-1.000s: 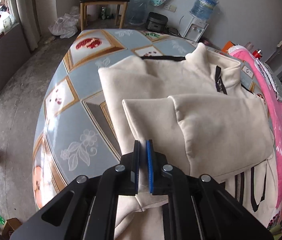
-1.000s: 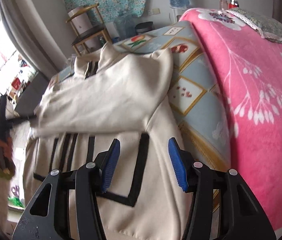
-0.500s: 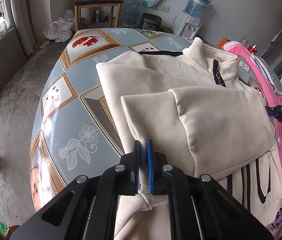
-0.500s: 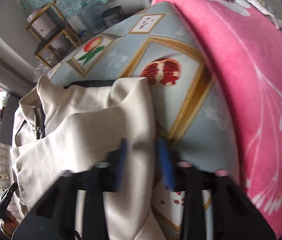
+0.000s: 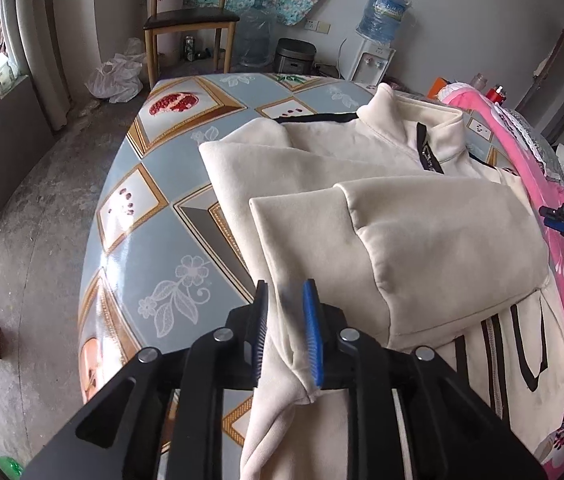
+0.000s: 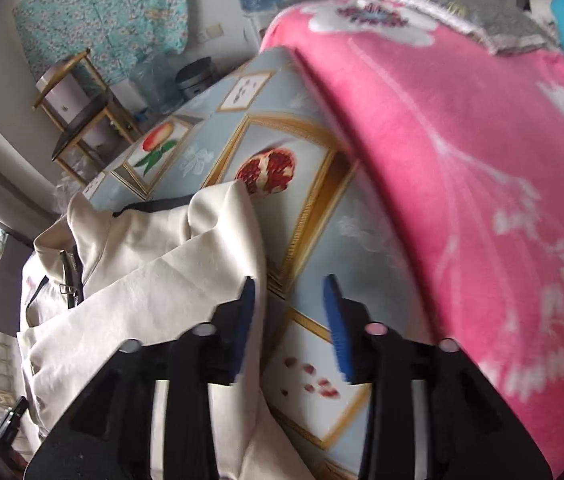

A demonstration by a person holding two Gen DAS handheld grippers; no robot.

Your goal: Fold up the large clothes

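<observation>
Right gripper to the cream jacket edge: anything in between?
Nothing visible. The right gripper, jaws opening, sits beside the cream jacket; its edge runs along one finger, with only the patterned tablecloth between the pads.

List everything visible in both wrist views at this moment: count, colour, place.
jacket: one, cream with black trim, sleeves folded in, on the table
table: one, blue-grey fruit-print cover
blanket: one, pink, beside the table
chair: one, wooden, by the far wall
water dispenser: one, white, blue bottle on top
plastic bag: one, white, on the floor
left gripper: black, blue pads, jaws opening, cuff between them
right gripper: black, blue pads, jaws opening, nothing between them
</observation>
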